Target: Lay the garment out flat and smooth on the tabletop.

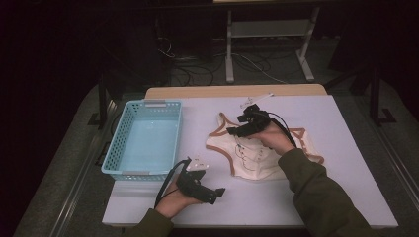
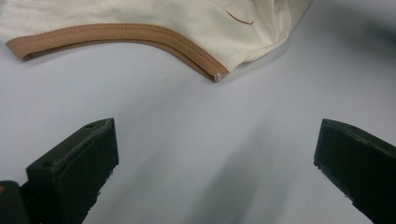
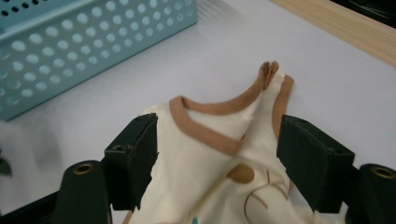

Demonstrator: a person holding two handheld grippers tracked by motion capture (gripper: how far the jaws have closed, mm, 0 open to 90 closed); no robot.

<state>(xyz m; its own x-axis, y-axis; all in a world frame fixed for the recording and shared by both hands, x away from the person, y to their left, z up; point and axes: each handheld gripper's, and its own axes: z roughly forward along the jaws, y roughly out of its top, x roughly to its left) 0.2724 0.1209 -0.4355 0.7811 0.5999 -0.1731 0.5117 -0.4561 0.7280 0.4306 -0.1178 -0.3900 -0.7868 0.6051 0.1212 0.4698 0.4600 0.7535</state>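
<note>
A cream sleeveless garment [image 1: 257,158] with brown trim lies spread on the table, right of centre. My right gripper [image 1: 233,131] hovers over its upper left part, near a shoulder strap. In the right gripper view the jaws [image 3: 217,126] stand apart with the cream cloth [image 3: 205,158] and its brown-edged strap lying loose between them, not pinched. My left gripper [image 1: 219,192] rests low near the table's front edge, pointing right toward the garment. Its jaws [image 2: 215,135] are wide open over bare table, and the garment's trimmed edge [image 2: 140,14] lies a short way ahead.
A light blue perforated basket [image 1: 114,148] stands on the table's left side, and its wall [image 3: 93,42] appears in the right gripper view. A small pale object [image 1: 257,98] lies near the back wooden edge [image 1: 197,92]. Cables and a metal stand sit on the floor behind.
</note>
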